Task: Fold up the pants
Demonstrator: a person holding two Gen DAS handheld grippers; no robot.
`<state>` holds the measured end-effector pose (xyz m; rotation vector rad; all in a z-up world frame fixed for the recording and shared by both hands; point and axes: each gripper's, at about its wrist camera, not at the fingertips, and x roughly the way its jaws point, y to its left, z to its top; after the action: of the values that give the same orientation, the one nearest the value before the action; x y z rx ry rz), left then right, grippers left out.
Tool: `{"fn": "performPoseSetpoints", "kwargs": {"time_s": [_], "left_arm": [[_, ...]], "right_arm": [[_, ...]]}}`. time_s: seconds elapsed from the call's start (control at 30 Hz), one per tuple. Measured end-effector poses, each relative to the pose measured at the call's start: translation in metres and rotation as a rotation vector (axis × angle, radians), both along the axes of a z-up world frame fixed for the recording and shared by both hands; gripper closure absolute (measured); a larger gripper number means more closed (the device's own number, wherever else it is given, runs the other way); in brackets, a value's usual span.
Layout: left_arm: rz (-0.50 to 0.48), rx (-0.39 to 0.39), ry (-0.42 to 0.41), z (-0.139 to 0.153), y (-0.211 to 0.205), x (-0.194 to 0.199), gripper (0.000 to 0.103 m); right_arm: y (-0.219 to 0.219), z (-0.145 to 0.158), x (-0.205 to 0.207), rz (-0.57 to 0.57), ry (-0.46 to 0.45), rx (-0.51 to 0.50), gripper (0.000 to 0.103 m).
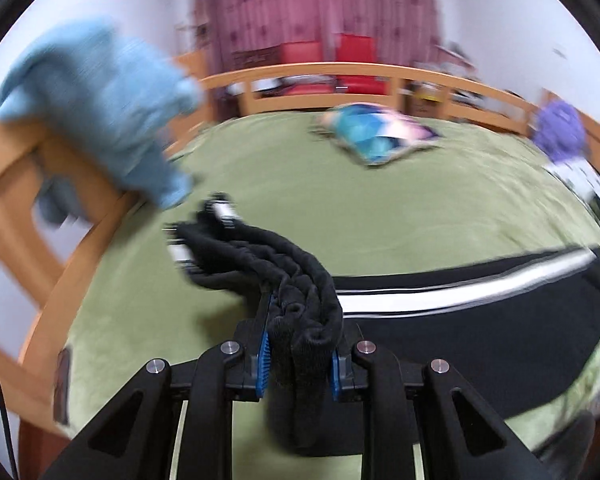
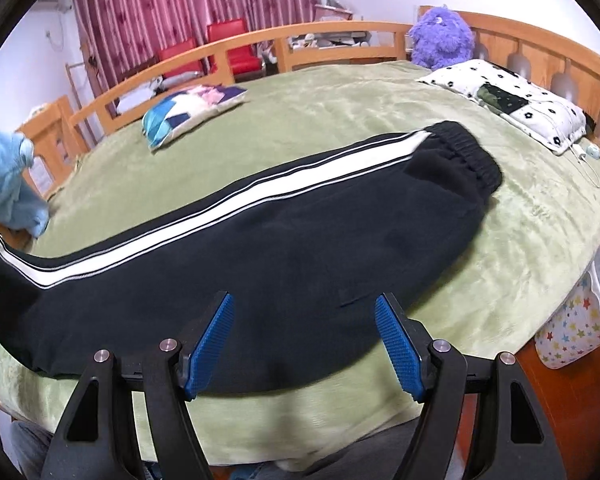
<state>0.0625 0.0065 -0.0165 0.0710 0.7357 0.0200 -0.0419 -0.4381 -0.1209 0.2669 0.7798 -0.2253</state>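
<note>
Black pants (image 2: 284, 236) with a white side stripe lie lengthwise on a green bed cover (image 2: 340, 112), the elastic waistband at the far right. My left gripper (image 1: 300, 312) is shut on the bunched ankle cuffs of the pants (image 1: 296, 280) and holds them lifted above the bed; the legs trail off to the right (image 1: 480, 320). My right gripper (image 2: 304, 320) is open and empty, hovering over the near edge of the pants by the seat.
A wooden bed rail (image 2: 228, 48) runs around the bed. A light blue cloth (image 1: 100, 104) hangs on the rail at left. A colourful cushion (image 2: 188, 108), a patterned pillow (image 2: 512, 100) and a purple plush toy (image 2: 440, 36) lie at the far side.
</note>
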Motion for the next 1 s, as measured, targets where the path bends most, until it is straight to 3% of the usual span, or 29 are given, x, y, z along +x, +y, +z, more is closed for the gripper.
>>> {"fn": "performPoseSetpoints", "kwargs": {"time_s": [0.13,0.23,0.37,0.47,0.57,0.63,0.67,0.8,1.0], "left_arm": [[-0.127,-0.027,0.016,-0.01,-0.089,0.006,0.082],[-0.201,-0.038,0.052,-0.037,-0.15,0.011,0.082],[-0.283,-0.077,0.164,-0.088,-0.198,0.013,0.079],[-0.333,-0.07,0.306,-0.119,-0.218,0.009,0.074],[-0.351,-0.076,0.289,-0.114,-0.21,-0.009,0.065],[-0.361,-0.101,0.253,-0.102,-0.195,-0.017,0.038],[-0.349,-0.108,0.22,-0.095,-0.185,-0.021,0.035],[-0.229,-0.078,0.145,-0.076,-0.128,-0.027,0.034],[-0.074,-0.063,0.105,-0.08,-0.047,-0.028,0.034]], "right_arm": [[-0.047,-0.004,-0.014,-0.035,-0.021,0.045,0.031],[-0.072,-0.006,-0.025,-0.058,-0.03,0.055,0.031],[-0.09,-0.014,-0.036,-0.067,-0.019,0.053,0.031],[-0.091,-0.023,-0.035,-0.05,-0.006,0.062,0.031],[-0.084,-0.031,-0.028,-0.023,0.006,0.08,0.031],[-0.072,-0.031,-0.022,0.01,0.0,0.092,0.031],[-0.066,-0.029,-0.018,0.023,-0.004,0.095,0.031],[-0.029,-0.023,0.005,0.12,-0.029,0.128,0.031],[0.047,-0.031,0.055,0.295,-0.004,0.219,0.031]]}}
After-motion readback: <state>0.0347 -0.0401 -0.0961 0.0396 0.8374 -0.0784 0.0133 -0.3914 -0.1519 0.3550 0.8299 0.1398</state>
